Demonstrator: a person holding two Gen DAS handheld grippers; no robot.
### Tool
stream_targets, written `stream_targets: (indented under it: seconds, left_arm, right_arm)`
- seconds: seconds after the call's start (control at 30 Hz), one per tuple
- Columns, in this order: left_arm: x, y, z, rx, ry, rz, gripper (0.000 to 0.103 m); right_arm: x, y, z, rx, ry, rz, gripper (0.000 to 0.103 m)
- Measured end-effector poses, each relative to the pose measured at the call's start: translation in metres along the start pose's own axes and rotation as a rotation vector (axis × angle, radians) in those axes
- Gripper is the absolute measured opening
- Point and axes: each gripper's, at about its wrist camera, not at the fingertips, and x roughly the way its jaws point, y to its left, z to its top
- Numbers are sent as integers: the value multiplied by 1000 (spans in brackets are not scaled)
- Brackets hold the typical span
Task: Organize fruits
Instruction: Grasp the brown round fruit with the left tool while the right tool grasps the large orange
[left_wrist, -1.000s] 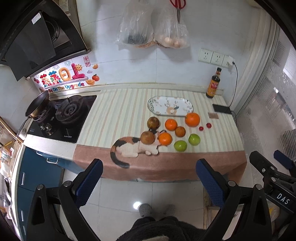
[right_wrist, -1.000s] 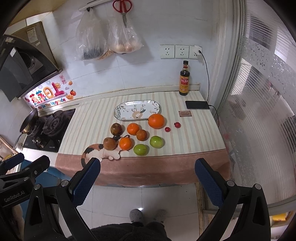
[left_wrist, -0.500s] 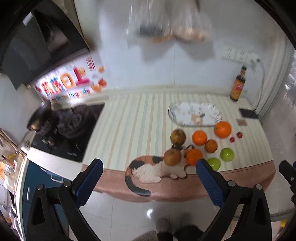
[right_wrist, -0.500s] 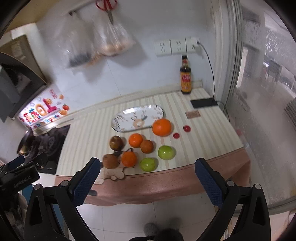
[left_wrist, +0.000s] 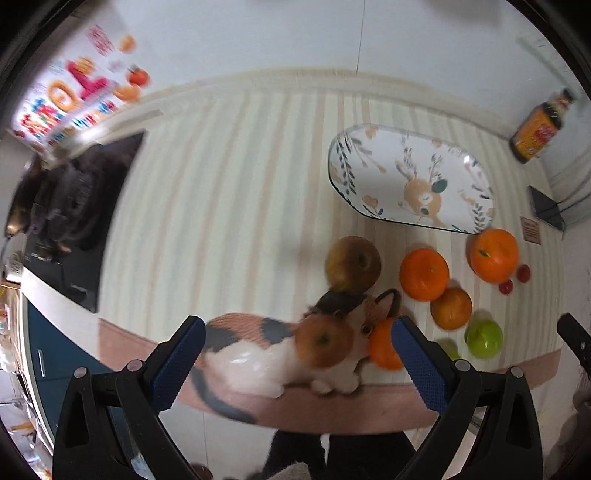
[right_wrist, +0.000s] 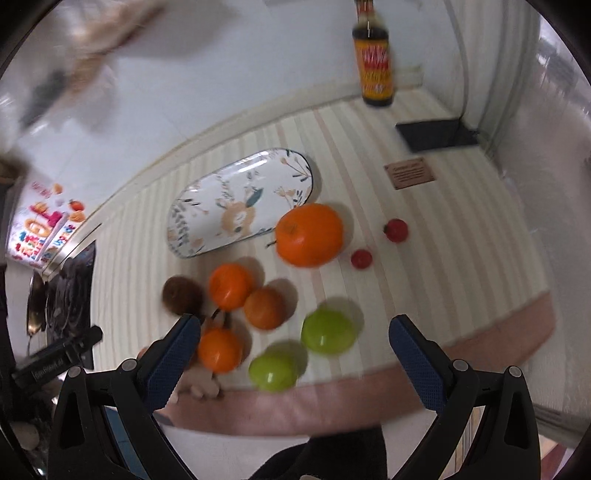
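Observation:
Several fruits lie on the striped counter in front of an empty oval deer-print plate (left_wrist: 410, 177) (right_wrist: 240, 201). A brown apple (left_wrist: 325, 343) sits near the counter's front edge, a second brown apple (left_wrist: 352, 263) behind it. My left gripper (left_wrist: 295, 362) is open, above the front edge with the near brown apple between its jaws' line. My right gripper (right_wrist: 291, 358) is open above two green apples (right_wrist: 273, 371) (right_wrist: 327, 332). Oranges (right_wrist: 219, 349) (right_wrist: 231, 286) (right_wrist: 264, 308), a large orange (right_wrist: 309, 234) and two small red fruits (right_wrist: 361, 258) (right_wrist: 396, 230) lie around them.
A cat-shaped print (left_wrist: 266, 354) marks the cloth at the front edge. A gas stove (left_wrist: 74, 206) is at the left. A sauce bottle (right_wrist: 373, 62), a dark phone (right_wrist: 436, 134) and a small brown card (right_wrist: 409, 172) stand at the back right by the wall.
Both grippers have moved forward and down toward the counter; the fruits now fill the views. Both stay open and empty. The fruits have not moved.

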Motion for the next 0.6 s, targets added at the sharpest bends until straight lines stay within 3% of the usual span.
stream_targets:
  seconds: [0.27,0.43,0.6]
  left_arm:
    - [84,-22,53,-31,219,-49,102]
    - [120,-28,60,-37,311,-70,102]
    - [142,-30,59,-28,354,-93,101]
  right_arm:
    - [111,-26,79,20,202,1,103]
    - [144,-24,96,9,275,3,103]
    - [168,-19,99,6,329,-9,103]
